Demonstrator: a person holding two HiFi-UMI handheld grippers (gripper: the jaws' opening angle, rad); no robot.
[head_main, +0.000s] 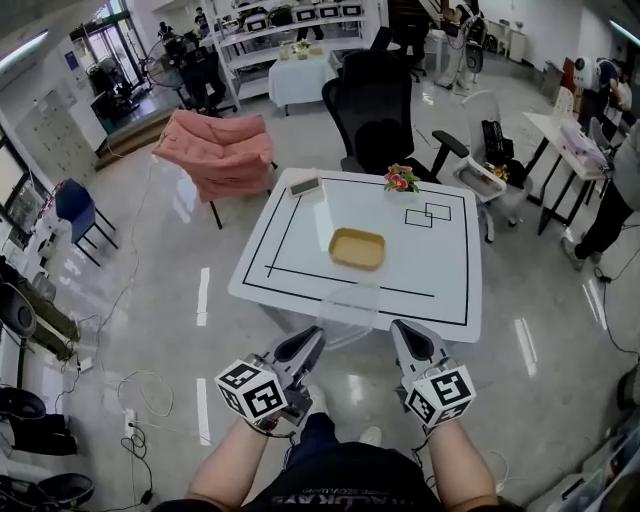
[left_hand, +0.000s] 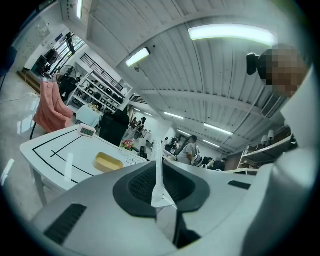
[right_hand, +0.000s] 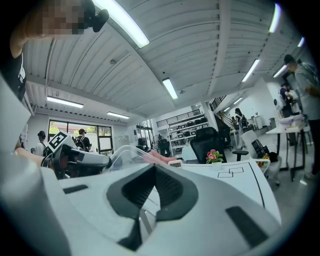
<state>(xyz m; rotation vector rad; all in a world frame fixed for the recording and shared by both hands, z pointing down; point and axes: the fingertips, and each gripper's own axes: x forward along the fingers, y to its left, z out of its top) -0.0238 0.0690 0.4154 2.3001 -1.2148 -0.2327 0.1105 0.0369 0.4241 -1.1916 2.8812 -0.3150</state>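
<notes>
Jointly, left tongs (head_main: 312, 338), right tongs (head_main: 402, 332) pinching clear tub (head_main: 348, 303)

Table (head_main: 440, 270) was white with black outlines, tray (head_main: 357, 248) a mustard yellow, flowers (head_main: 400, 180) pinkish-red. The left gripper (head_main: 312, 336) and right gripper (head_main: 401, 331) were grey, both with black-and-white square-pattern cubes. The plastic sheet (head_main: 348, 308) was totally see-through.

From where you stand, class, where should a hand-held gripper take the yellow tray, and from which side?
Probably the near long rim of the tray, from above on your side: it lies flat and open-topped on the table, shallow, with a thin raised rim that jaws could straddle.
</notes>
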